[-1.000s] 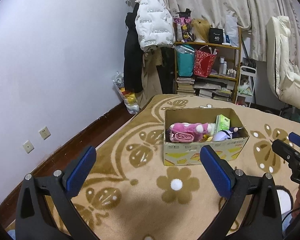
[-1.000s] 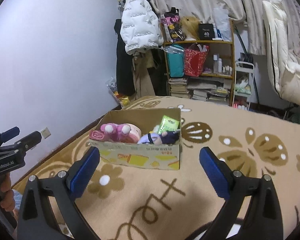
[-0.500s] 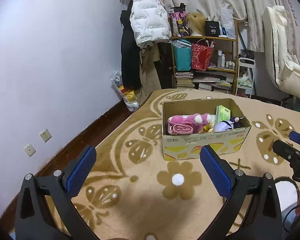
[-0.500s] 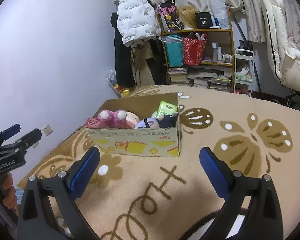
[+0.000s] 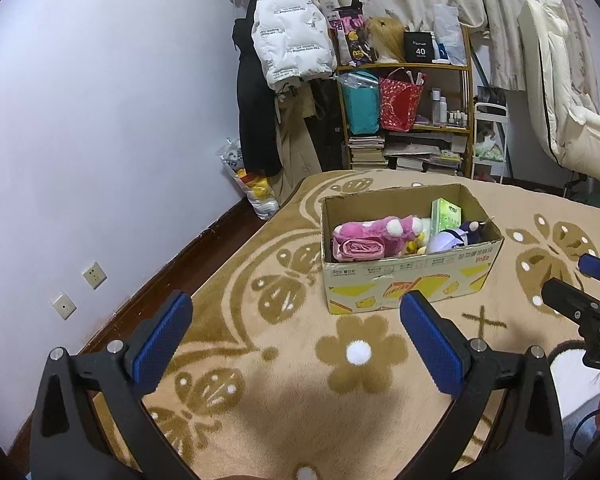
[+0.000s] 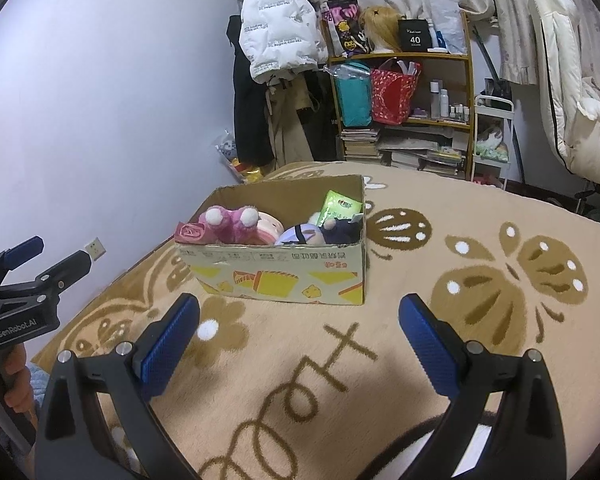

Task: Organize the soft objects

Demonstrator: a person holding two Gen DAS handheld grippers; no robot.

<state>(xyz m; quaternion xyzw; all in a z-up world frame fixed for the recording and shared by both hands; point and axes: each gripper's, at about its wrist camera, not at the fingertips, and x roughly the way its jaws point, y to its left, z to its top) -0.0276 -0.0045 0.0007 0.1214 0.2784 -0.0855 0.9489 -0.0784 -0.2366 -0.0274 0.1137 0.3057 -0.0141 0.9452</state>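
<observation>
Currently both grippers hover above a tan carpet [image 5: 260, 392] w/ brown flower and butterfly shapes, neither holding anything. Left gripper [image 5: 296, 316]: jaws spread wide, blue pads facing each other, only carpet between them. Right gripper [image 6: 299, 318]: same, jaws wide apart, nothing between the pads.

Ahead of the left jaws, slightly toward the right pad, sits an open cardboard box [image 5: 408, 284] w/ yellow print on its front. Inside, on the side nearer the left pad, a pink plush toy [image 5: 376, 230] lies over a rolled pink cloth [image 5: 358, 249]. Toward the other end: a small yellow plush [image 5: 414, 247], a white-and-purple plush doll [image 5: 456, 234], and a green tissue pack [image 5: 445, 216] standing upright against the back.

From the right wrist view the same box is straight ahead of the jaws, between the two pads' lines and well beyond the tips.

Far beyond the jaws: a wooden shelf [image 5: 460, 128] w/ books, a teal bag [image 5: 362, 106] and a red bag [image 5: 398, 102]; a white puffer jacket [image 5: 290, 46] hangs beside it. Beyond the left pad, two wall sockets [image 5: 94, 275] on the pale wall.
</observation>
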